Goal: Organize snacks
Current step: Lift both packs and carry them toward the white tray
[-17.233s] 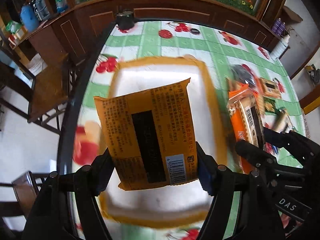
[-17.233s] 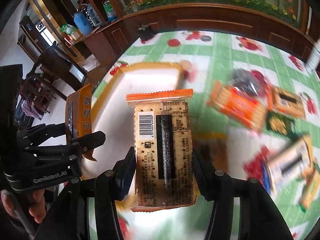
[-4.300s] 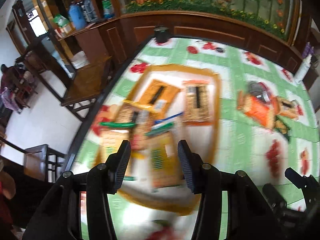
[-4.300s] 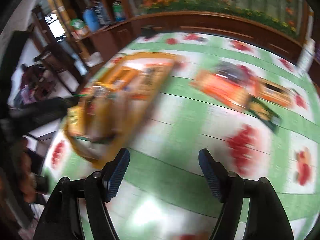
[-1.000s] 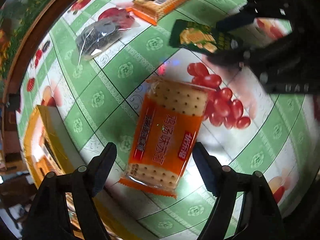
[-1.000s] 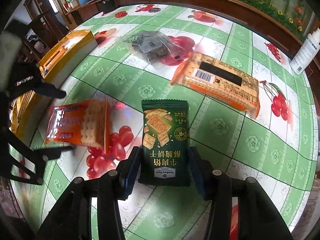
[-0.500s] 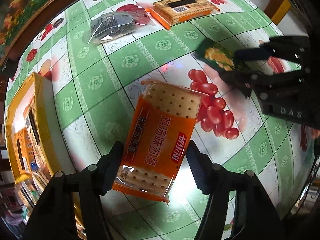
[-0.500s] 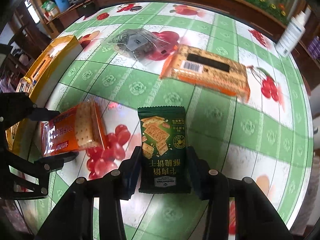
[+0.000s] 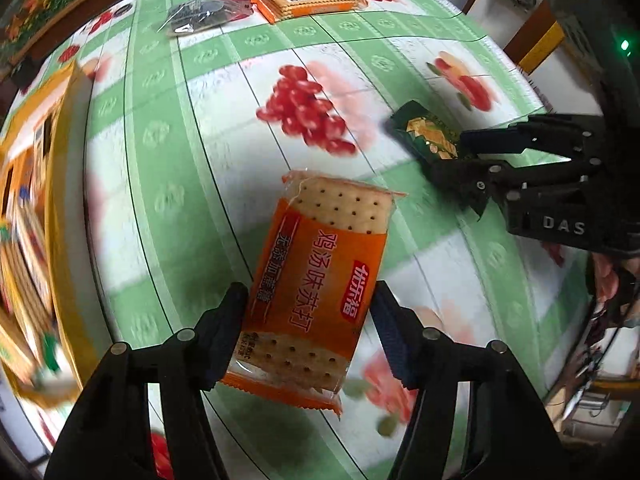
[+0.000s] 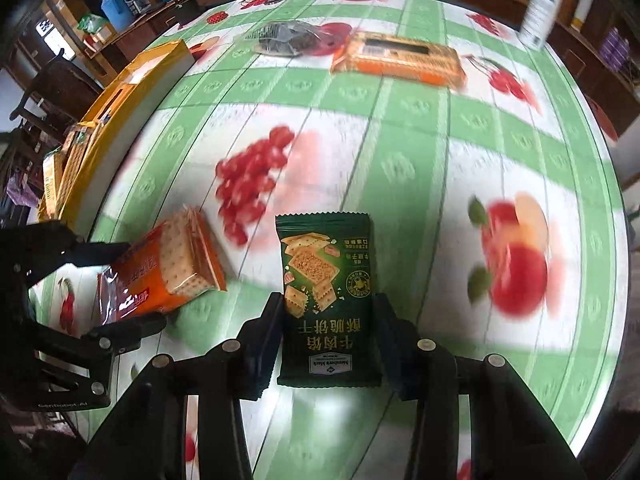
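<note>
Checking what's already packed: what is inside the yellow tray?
In the yellow tray, several cracker packets stand on edge. Its wall hides their lower parts and the floor; the count is unclear.

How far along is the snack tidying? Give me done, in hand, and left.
Done: several packets already lie in the yellow tray. In hand: the left gripper is closing on an orange cracker packet between its pads, and the right gripper is shut on a green cracker packet, both lifted off the table. Left: a long orange biscuit packet and a clear bag of dark snacks lie on the tablecloth.
</note>
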{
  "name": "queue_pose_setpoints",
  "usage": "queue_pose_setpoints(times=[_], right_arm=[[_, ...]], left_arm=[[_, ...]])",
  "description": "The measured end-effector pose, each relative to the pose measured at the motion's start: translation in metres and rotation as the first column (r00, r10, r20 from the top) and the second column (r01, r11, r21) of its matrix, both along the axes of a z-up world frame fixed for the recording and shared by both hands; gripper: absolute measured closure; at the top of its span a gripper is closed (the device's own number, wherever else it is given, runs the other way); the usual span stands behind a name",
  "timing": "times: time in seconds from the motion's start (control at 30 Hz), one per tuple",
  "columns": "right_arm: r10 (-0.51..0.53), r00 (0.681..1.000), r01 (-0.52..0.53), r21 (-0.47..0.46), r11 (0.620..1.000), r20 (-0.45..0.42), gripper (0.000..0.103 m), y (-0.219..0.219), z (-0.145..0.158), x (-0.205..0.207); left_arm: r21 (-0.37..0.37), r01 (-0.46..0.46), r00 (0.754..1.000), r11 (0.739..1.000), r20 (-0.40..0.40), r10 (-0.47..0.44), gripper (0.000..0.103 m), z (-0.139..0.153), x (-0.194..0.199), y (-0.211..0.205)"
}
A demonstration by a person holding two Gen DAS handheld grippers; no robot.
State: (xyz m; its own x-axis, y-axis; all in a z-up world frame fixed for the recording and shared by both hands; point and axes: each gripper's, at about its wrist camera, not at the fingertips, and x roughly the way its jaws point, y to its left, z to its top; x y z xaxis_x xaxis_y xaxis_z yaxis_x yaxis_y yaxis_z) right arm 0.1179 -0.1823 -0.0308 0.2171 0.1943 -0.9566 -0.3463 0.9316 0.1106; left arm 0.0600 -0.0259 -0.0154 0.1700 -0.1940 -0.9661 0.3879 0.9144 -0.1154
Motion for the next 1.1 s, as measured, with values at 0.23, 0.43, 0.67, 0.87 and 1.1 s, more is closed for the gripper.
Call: queue_pose_setpoints(times=[0.23,0.43,0.67,0.87,1.1], right_arm=[[-0.002,1.000,0.002,0.015,1.000,0.008,0.058,0.011,0.023,-0.029],[0.050,0.999,-0.050,0.025,0.998,0.023,0.058,0.051,0.041,-0.038],[0.068,0.998,-0.068,0.012,0.998,-0.008,0.058,0.074,0.025,-0.050],[0.048,0.998,-0.048,-0.010,0.999,-0.043,0.058,0.070,0.008,-0.058],[0.059,0.996,-0.062,-0.051,0.997,-0.062,0.057,0.071,-0.007,-0.066]], left_arm=[[-0.083,-0.047,0.999,0.995,0.004,0.047,0.047,0.026,-0.032,0.034],[-0.045,-0.053,0.998,0.998,0.015,0.054,0.048,0.021,-0.036,0.052],[-0.006,-0.031,0.999,1.000,0.008,0.031,0.048,0.001,-0.035,0.047],[0.117,0.015,0.998,0.993,0.055,-0.022,0.048,-0.021,-0.043,0.025],[0.073,-0.049,0.998,0.996,0.044,0.046,0.037,-0.027,-0.034,0.030]])
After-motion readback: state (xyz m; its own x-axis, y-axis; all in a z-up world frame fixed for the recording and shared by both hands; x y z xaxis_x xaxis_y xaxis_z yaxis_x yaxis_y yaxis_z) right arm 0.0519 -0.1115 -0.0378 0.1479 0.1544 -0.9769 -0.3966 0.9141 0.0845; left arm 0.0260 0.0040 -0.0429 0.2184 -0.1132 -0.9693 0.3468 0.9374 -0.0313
